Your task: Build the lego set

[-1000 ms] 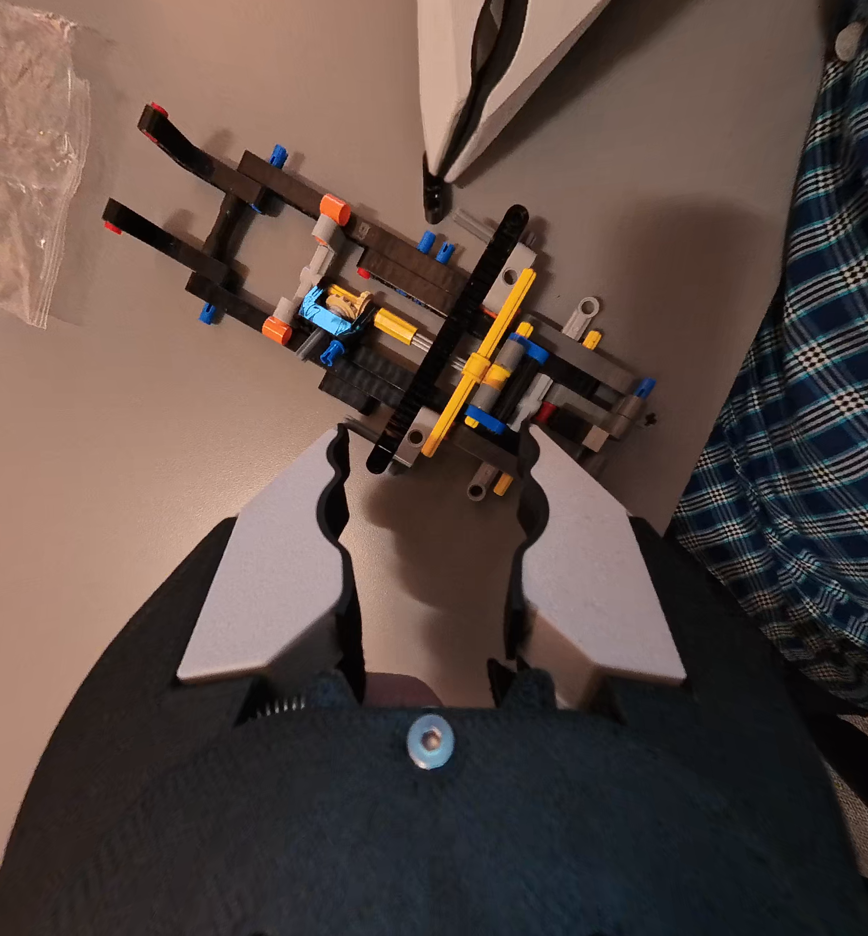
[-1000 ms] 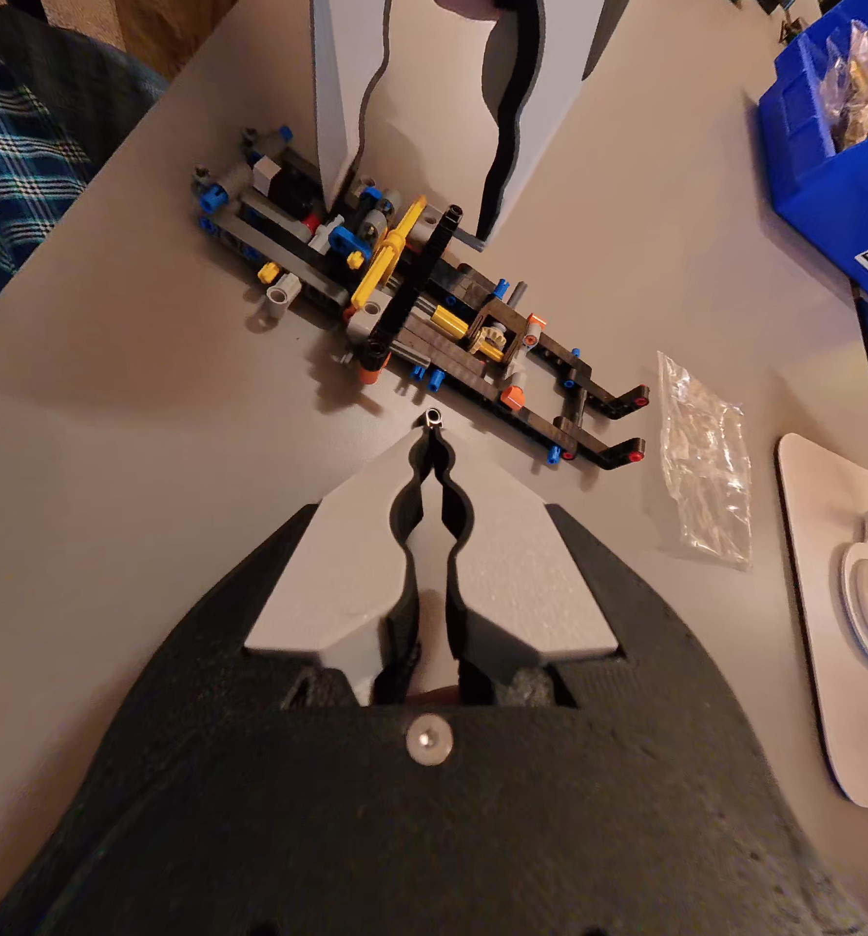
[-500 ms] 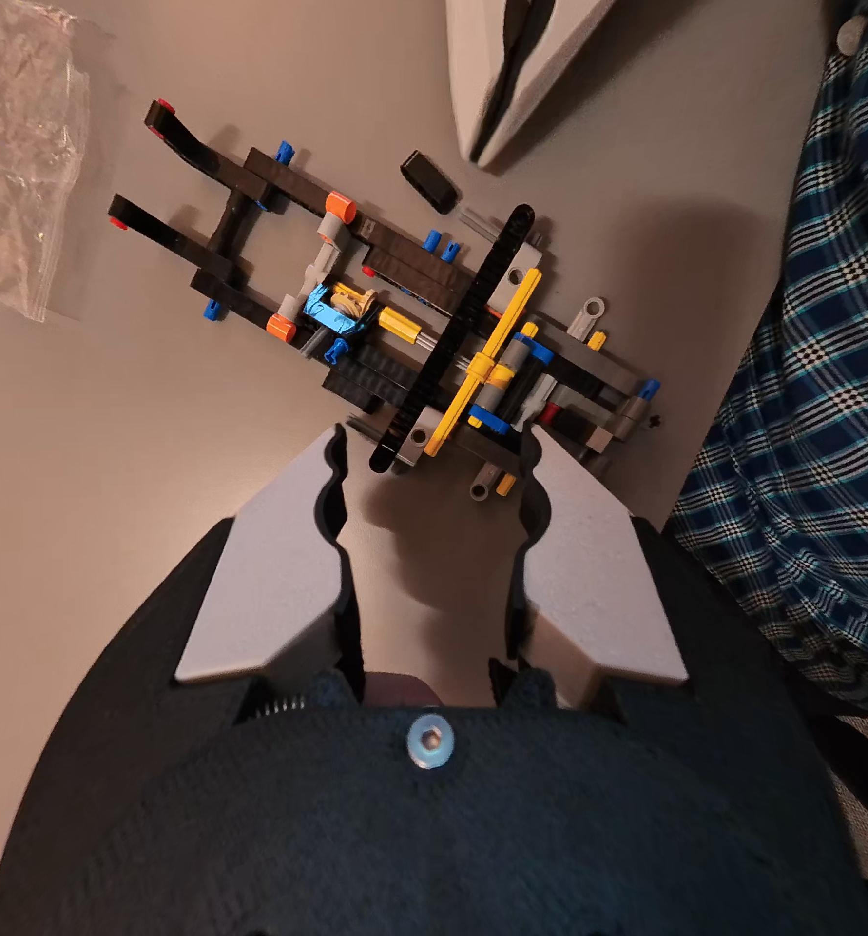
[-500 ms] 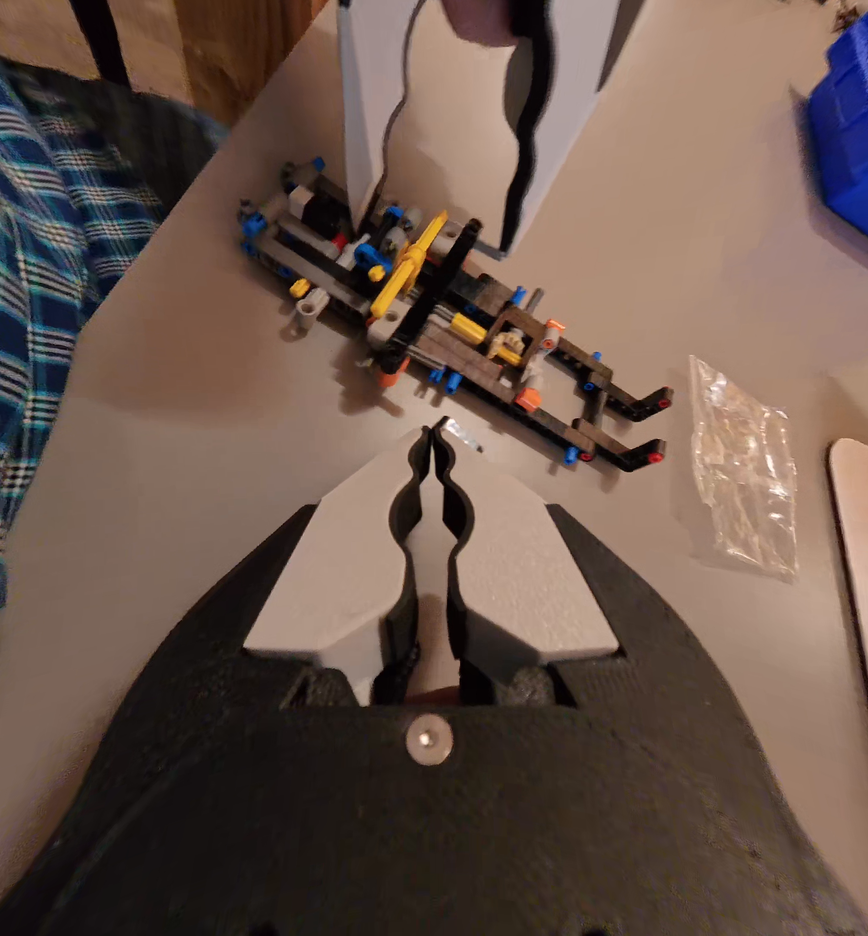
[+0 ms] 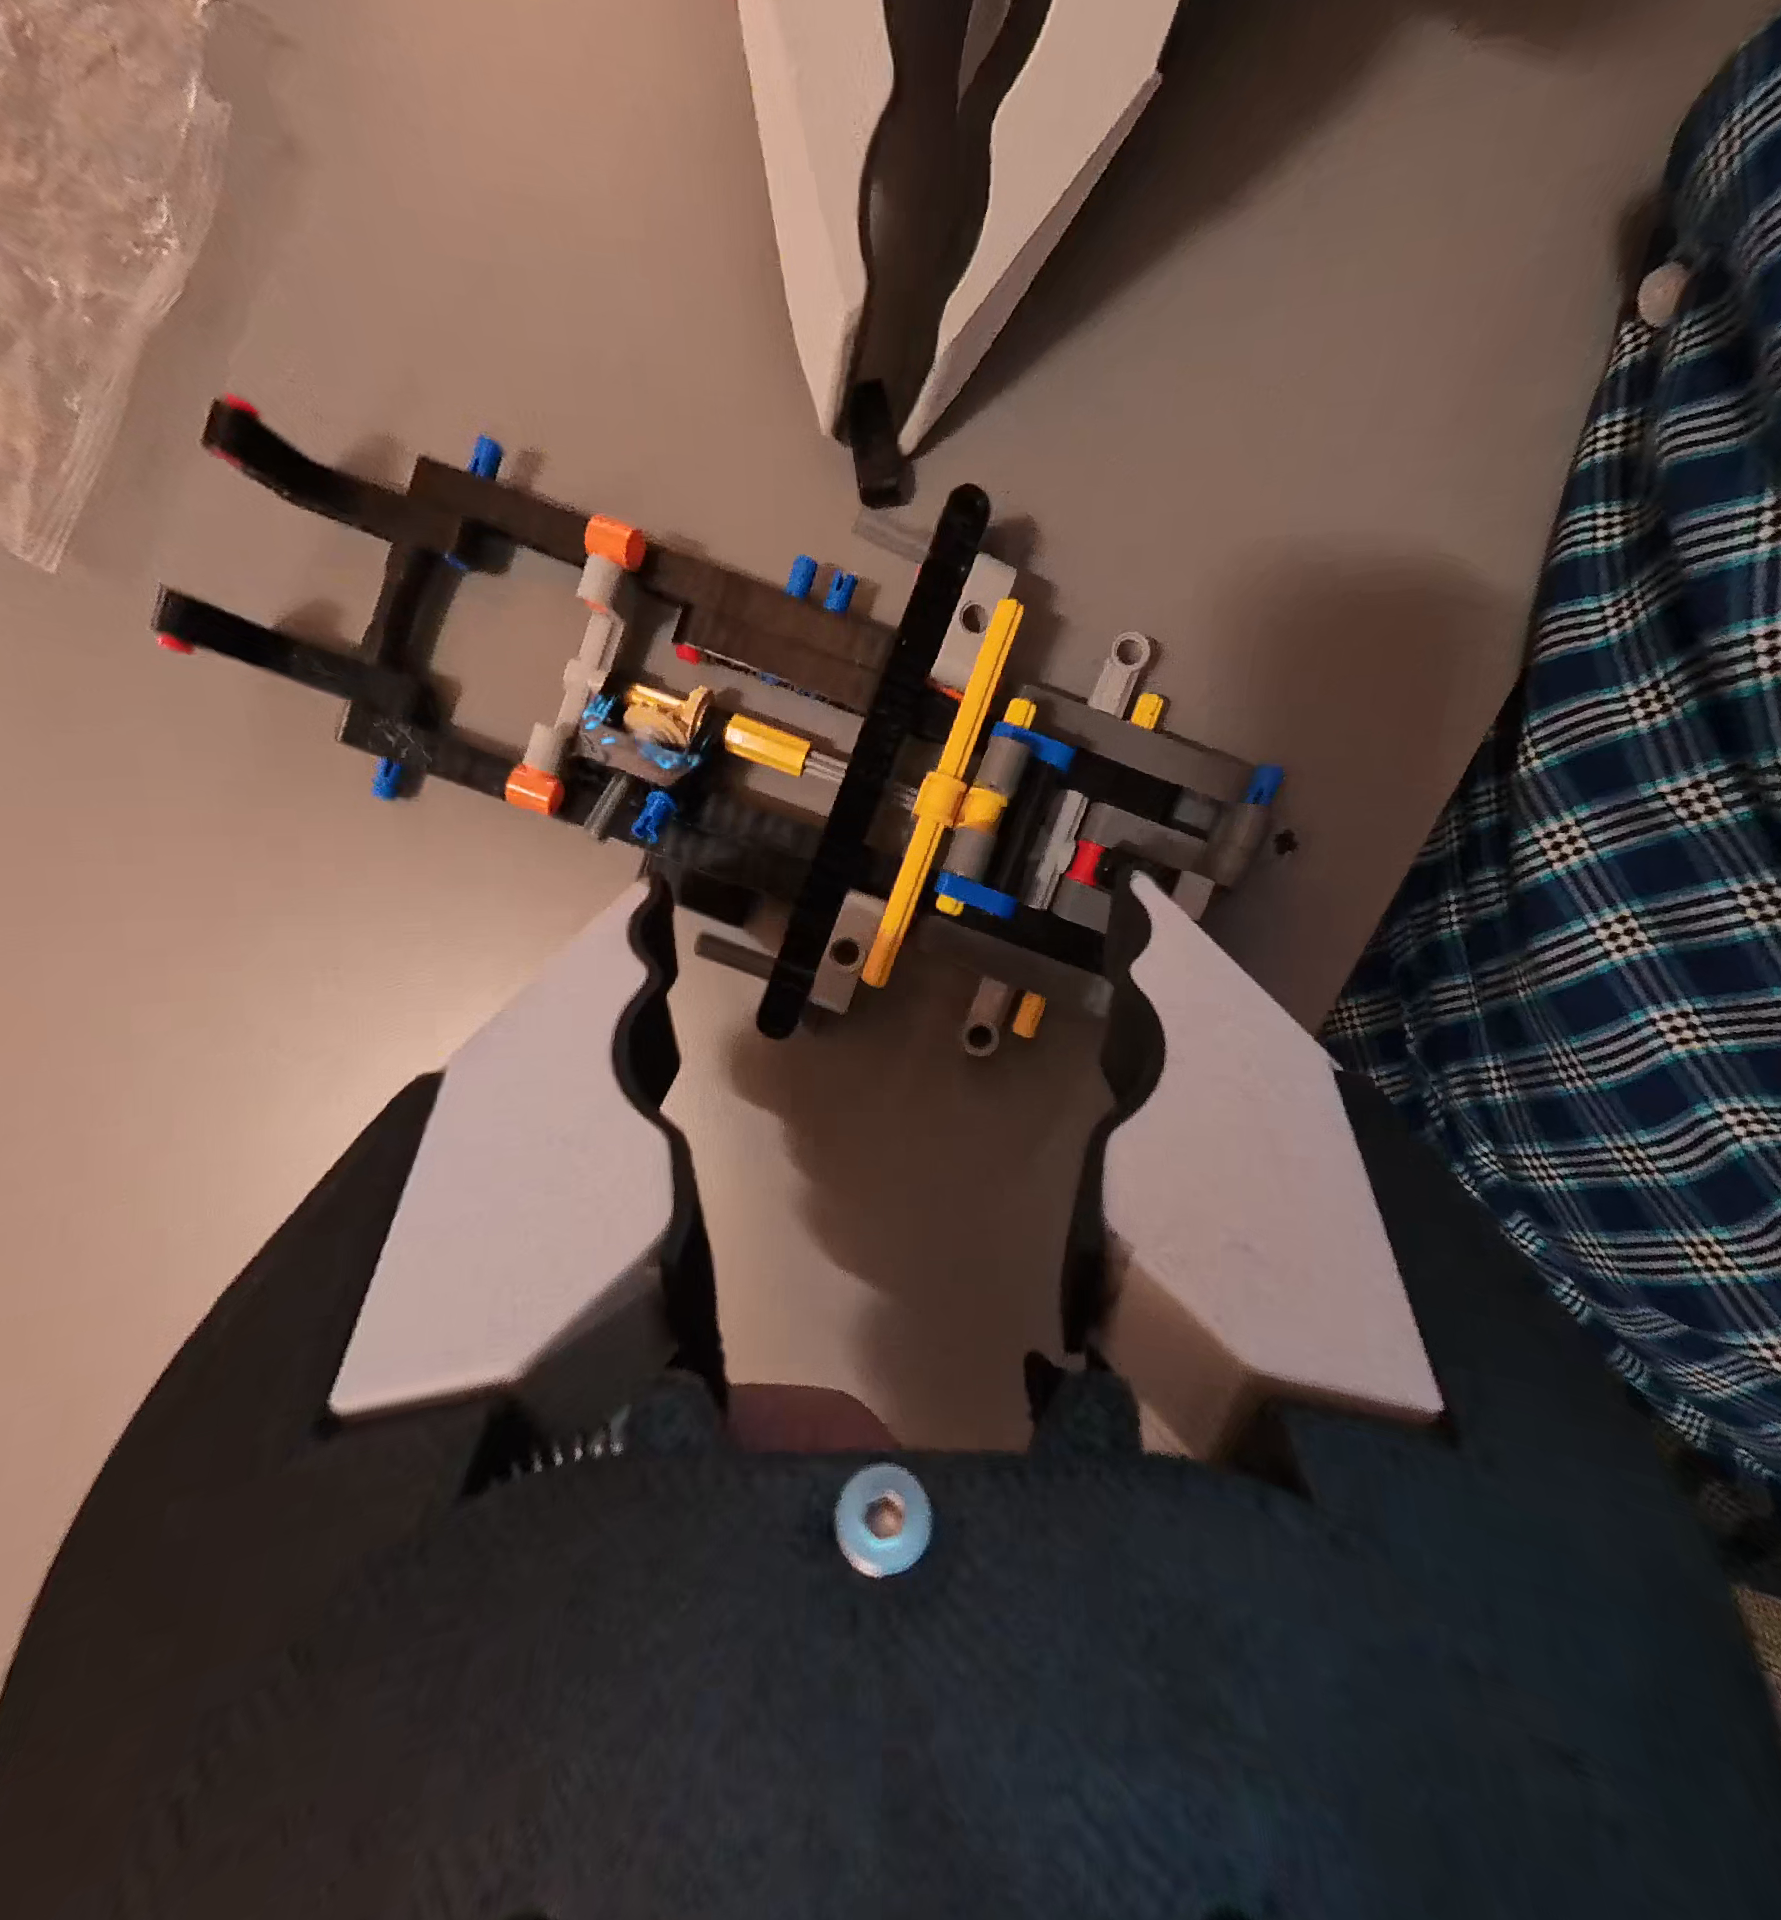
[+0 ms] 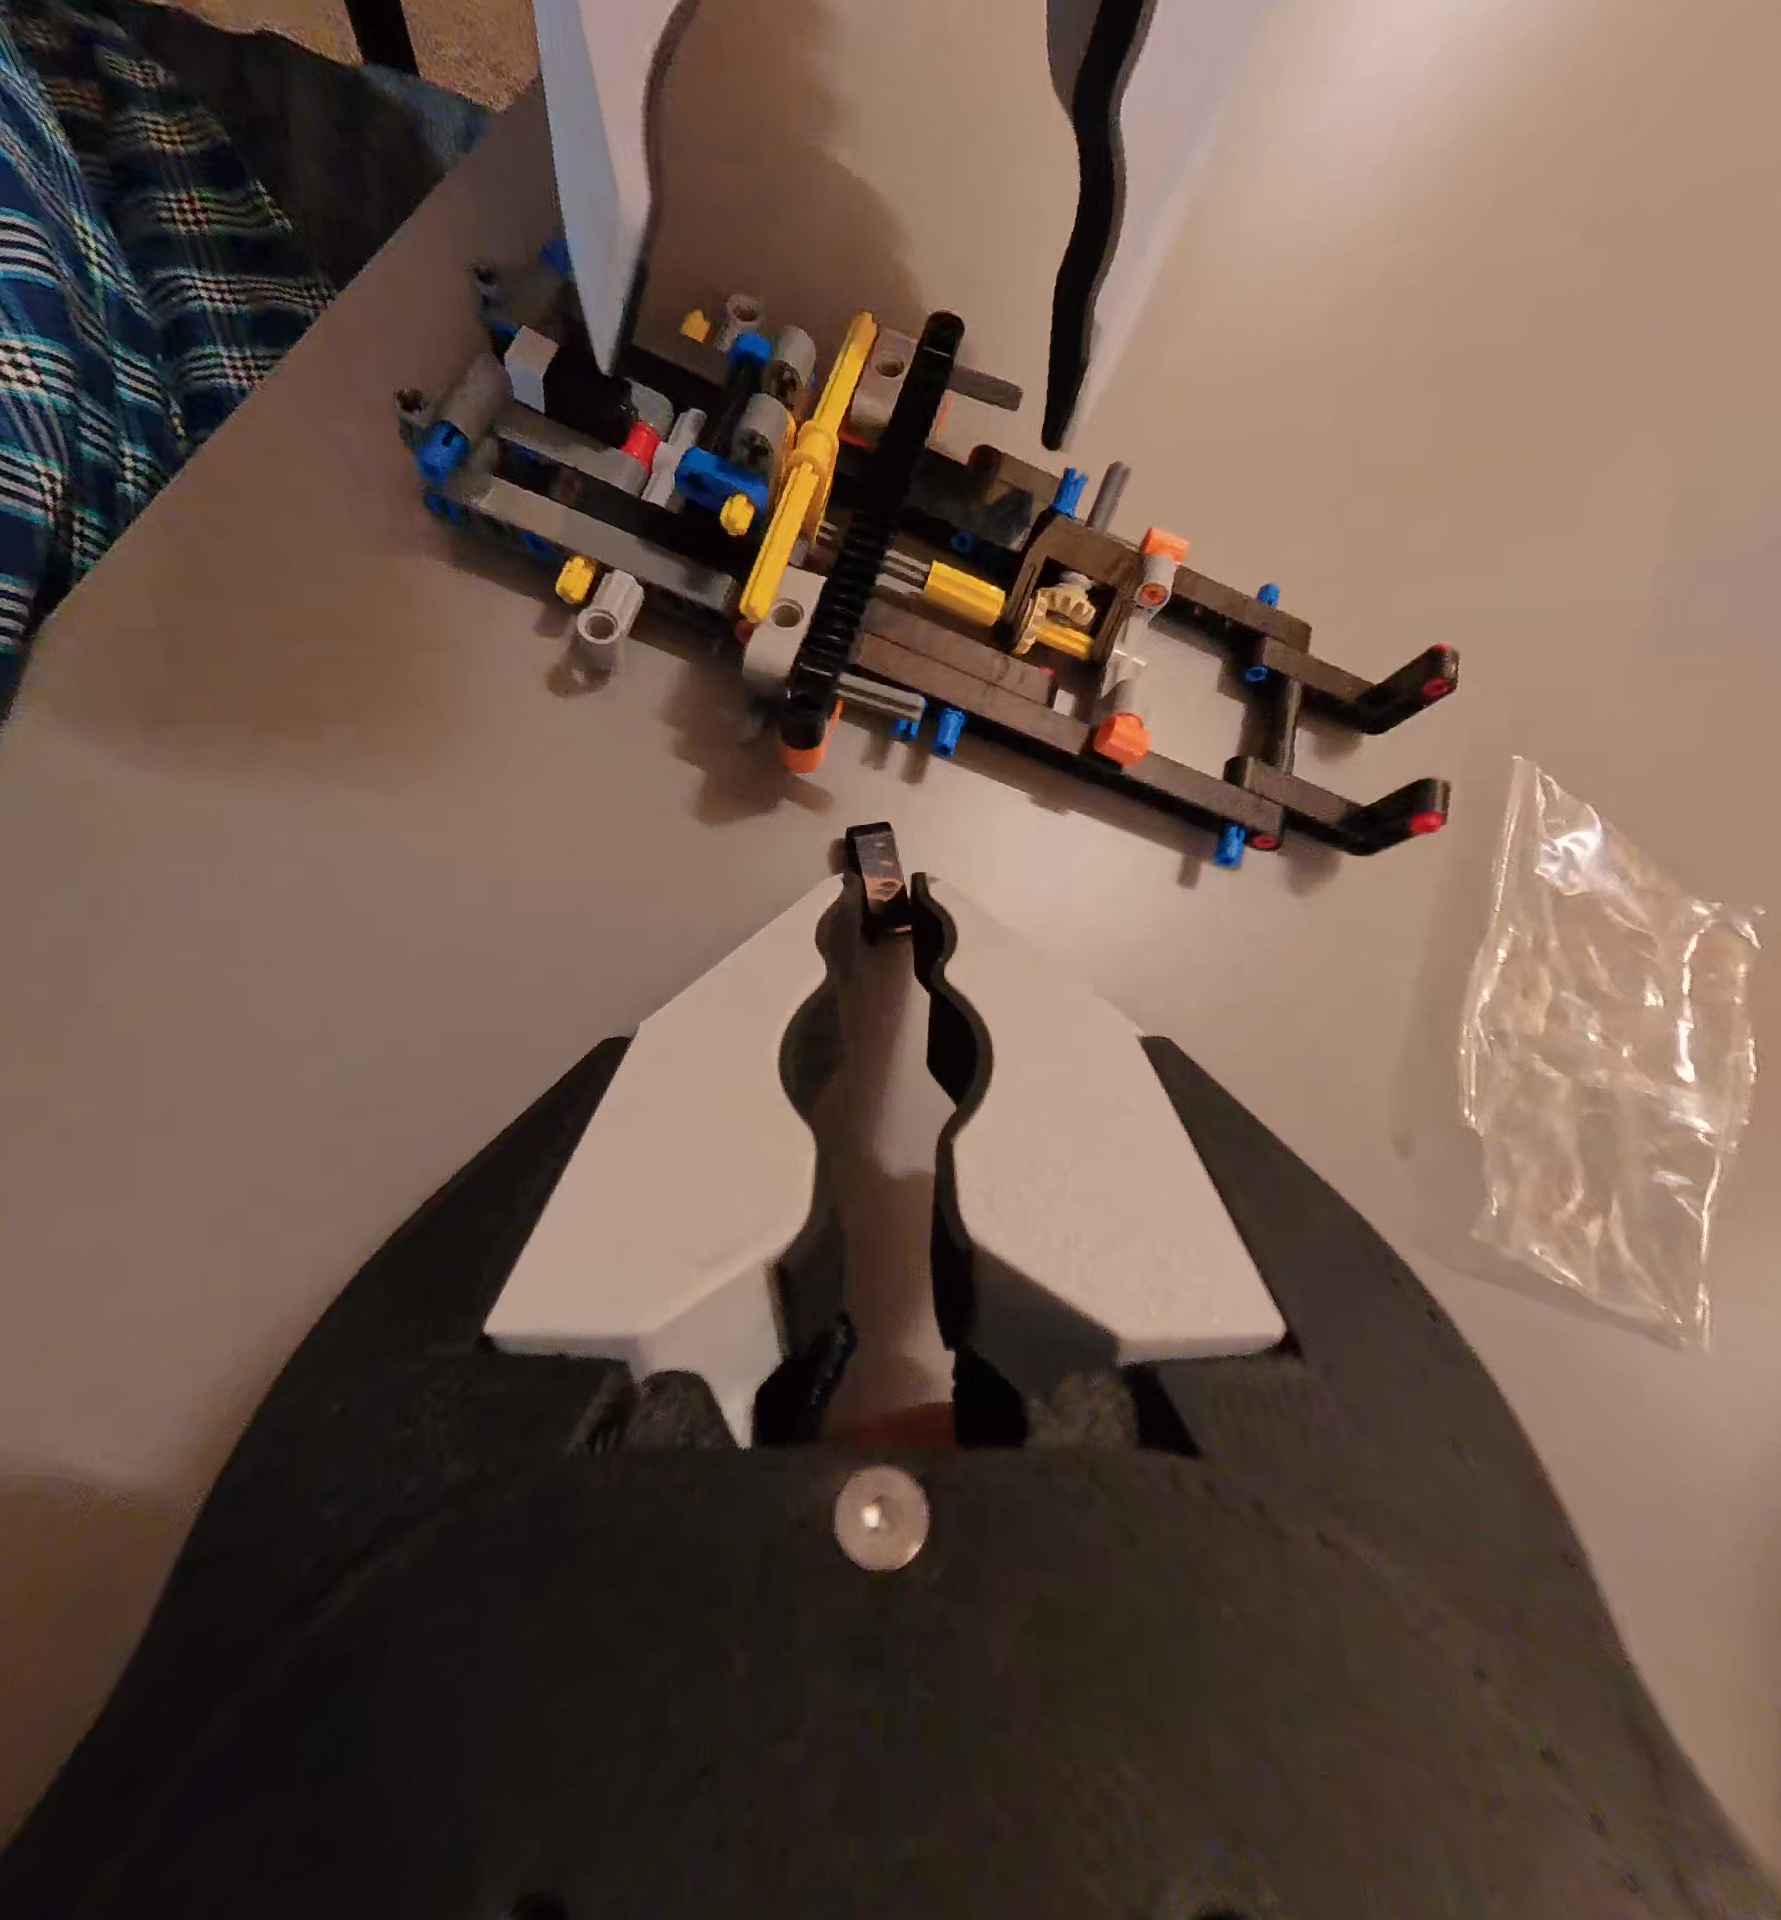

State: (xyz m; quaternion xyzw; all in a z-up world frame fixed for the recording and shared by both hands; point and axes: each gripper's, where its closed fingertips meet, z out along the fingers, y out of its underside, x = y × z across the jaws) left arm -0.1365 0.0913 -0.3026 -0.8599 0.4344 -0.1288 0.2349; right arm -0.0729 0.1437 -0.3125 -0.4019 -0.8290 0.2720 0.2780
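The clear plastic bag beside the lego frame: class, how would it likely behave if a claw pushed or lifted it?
The clear plastic bag looks thin and crinkled, so it would probably crumple rather than slide as one piece. It lies nearly flat and seems almost empty, so likely very light. Its glossy film may slip between fingertips.
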